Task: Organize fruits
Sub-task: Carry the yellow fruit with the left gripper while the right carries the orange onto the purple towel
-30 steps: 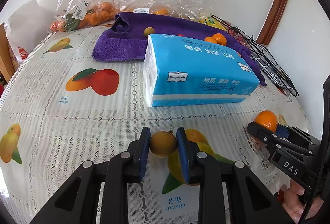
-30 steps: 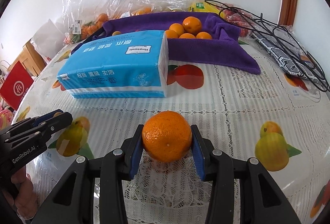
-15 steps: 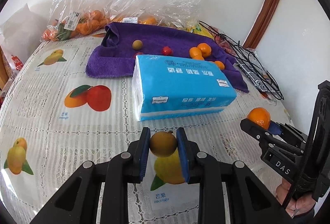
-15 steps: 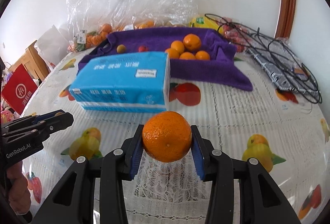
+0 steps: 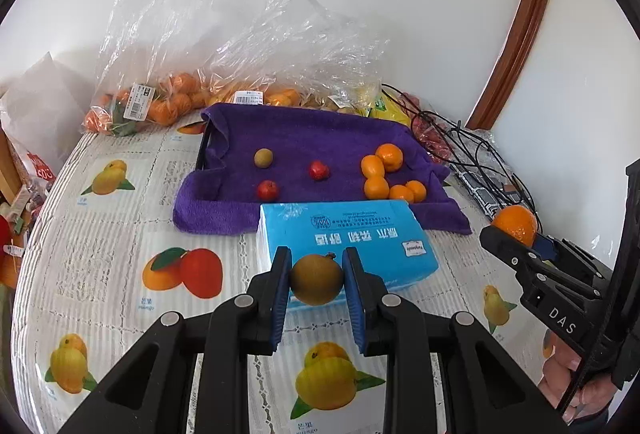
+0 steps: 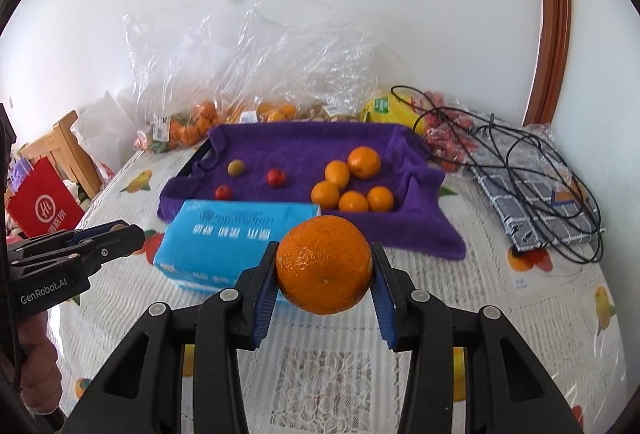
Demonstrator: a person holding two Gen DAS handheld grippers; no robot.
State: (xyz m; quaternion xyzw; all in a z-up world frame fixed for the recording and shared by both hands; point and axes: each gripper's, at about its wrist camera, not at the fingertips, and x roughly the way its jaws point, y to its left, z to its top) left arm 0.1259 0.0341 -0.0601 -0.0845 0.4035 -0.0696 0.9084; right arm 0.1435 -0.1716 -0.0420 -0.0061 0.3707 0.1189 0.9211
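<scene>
The left gripper (image 5: pixel 316 280) is clamped on a brown fruit (image 5: pixel 316 279), the right gripper (image 6: pixel 324 272) on an orange (image 6: pixel 324 270), both above the table (image 5: pixel 100 262) before the blue pack (image 5: pixel 360 234)

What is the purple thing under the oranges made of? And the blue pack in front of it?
The purple towel looks like soft terry cloth: fuzzy, matte, draping in folds. The blue tissue pack seems wrapped in thin glossy plastic film: it shines and crinkles. Its contents are hidden.
</scene>
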